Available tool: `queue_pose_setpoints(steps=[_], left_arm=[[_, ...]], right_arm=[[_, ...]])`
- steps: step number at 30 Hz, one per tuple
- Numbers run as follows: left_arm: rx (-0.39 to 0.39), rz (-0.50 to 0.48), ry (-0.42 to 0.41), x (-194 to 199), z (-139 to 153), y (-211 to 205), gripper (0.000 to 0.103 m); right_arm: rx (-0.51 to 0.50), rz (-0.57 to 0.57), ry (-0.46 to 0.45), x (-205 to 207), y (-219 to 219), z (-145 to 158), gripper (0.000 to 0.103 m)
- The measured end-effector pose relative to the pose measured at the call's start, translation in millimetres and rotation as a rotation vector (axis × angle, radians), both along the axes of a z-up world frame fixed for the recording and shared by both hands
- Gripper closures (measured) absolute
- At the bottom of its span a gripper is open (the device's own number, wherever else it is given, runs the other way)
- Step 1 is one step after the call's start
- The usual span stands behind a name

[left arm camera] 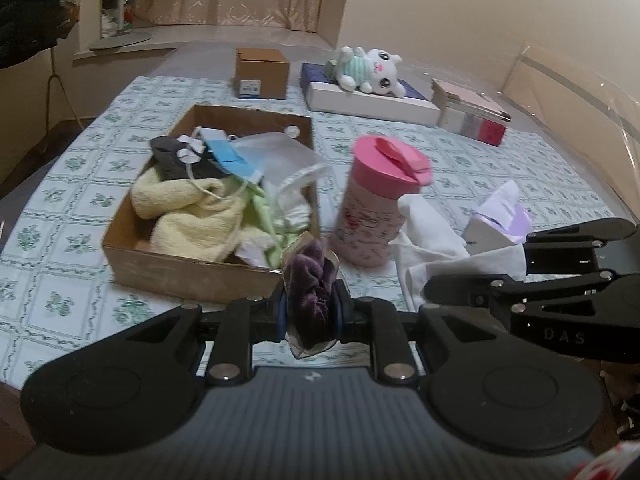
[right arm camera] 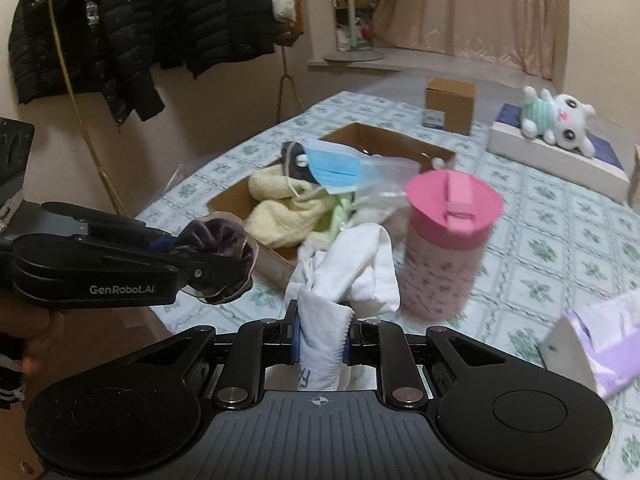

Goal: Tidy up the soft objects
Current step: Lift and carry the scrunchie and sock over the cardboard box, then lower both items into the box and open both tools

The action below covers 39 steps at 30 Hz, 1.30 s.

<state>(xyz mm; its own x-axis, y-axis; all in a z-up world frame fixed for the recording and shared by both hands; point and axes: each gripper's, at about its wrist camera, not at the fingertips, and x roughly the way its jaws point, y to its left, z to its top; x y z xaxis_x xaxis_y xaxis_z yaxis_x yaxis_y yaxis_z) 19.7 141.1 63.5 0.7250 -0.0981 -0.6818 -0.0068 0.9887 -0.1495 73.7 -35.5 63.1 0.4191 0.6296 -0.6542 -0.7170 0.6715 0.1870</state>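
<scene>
left gripper pinches a limp purple scrunchie; right gripper clamps a floppy white sock at its bunched end, both light, near the cardboard box.

purple velvet scrunchie clamped | white sock clamped, drooping

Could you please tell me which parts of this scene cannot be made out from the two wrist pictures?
- Floor of the open brown cardboard box: both views, buried under cloths.
- Lower body of the pink-lidded plastic cup: right wrist view, motion blur smears its print.
- Label on the small closed cardboard carton: left wrist view, too small to read.
- Purple tissue pack: right wrist view, blurred near the edge.
- Print on the white sock: right wrist view, partly hidden behind the gripper body.
</scene>
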Motion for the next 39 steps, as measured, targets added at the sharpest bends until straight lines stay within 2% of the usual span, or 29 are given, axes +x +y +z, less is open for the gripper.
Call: queue_pose_setpoints(steps=[22, 32, 39], left_arm=[[0.035, 0.084, 0.028, 23, -4, 64, 0.084], [0.081, 0.097, 0.026, 64, 1, 89, 0.084], [0.076, 0.09, 0.051, 94, -16, 97, 0.084]], right_arm=[[0.011, 0.06, 0.004, 37, 61, -11, 0.085], [0.031, 0.047, -0.031, 73, 98, -16, 0.085], [0.002, 0.018, -0.071, 95, 118, -31, 0.085]])
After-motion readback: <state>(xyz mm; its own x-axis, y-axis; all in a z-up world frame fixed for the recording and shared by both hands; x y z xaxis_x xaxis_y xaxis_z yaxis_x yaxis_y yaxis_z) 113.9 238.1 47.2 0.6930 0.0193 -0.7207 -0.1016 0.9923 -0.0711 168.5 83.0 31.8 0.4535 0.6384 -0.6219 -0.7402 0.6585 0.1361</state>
